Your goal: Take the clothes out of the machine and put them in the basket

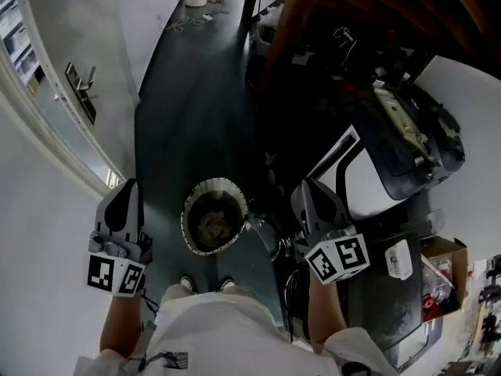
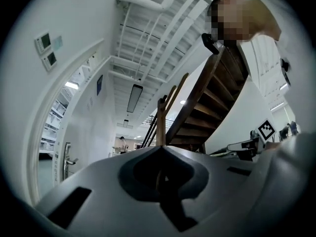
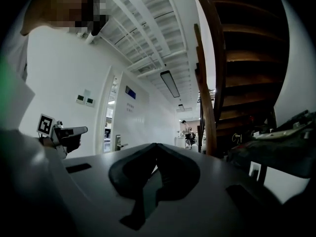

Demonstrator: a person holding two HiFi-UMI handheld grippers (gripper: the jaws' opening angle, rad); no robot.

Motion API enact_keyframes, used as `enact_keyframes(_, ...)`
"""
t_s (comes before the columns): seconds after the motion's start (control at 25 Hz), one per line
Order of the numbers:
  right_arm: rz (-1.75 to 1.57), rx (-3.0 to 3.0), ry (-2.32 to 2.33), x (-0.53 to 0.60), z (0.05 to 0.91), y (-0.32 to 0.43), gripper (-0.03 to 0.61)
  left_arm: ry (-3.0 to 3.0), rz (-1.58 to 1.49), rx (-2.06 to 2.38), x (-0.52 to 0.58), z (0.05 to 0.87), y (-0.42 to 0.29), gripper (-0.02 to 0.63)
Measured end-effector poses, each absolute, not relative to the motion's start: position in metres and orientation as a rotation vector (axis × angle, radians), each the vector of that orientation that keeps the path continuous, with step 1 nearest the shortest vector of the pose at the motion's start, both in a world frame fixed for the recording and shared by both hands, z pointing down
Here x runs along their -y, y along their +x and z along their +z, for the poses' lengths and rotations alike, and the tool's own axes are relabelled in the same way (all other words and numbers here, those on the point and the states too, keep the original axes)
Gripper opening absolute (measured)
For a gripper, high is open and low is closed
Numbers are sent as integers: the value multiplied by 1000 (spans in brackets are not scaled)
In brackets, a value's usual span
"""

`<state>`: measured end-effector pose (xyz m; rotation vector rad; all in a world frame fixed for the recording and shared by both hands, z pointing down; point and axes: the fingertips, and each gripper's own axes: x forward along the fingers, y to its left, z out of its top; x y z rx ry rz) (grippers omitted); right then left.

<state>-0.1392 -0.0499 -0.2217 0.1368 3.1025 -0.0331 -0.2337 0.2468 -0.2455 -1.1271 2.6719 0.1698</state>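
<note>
A round basket (image 1: 188, 210) with a white rim stands on the dark floor just in front of my feet. Pale crumpled clothes (image 1: 211, 224) lie inside it. My left gripper (image 1: 125, 188) hangs high to the left of the basket, jaws together and empty. To the right of the basket, my right gripper (image 1: 310, 185) is also held high, shut with nothing in it. In the left gripper view the left gripper (image 2: 160, 147) points level down a hallway. The right gripper (image 3: 156, 144) does the same. A white machine (image 1: 372, 182) with a black band stands at the right; its opening is hidden.
A wooden staircase (image 2: 212, 102) rises at the right. A white wall with a door handle (image 1: 82, 84) runs along the left. Dark equipment (image 1: 407, 128) sits on the machine, and an open cardboard box (image 1: 446, 269) lies beside it. A person (image 2: 121, 143) stands far down the hallway.
</note>
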Motion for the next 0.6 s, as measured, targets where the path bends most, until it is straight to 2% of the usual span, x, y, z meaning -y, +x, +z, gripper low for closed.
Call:
enact_keyframes(0.24, -80, -3090, 26, 53, -229, -112, 14, -1014, 128, -2692, -291, -257, -221, 14)
enact_keyframes(0.6, -36, -3089, 43, 30, -235, -128, 14, -998, 151, -2679, -306, -261, -227, 14)
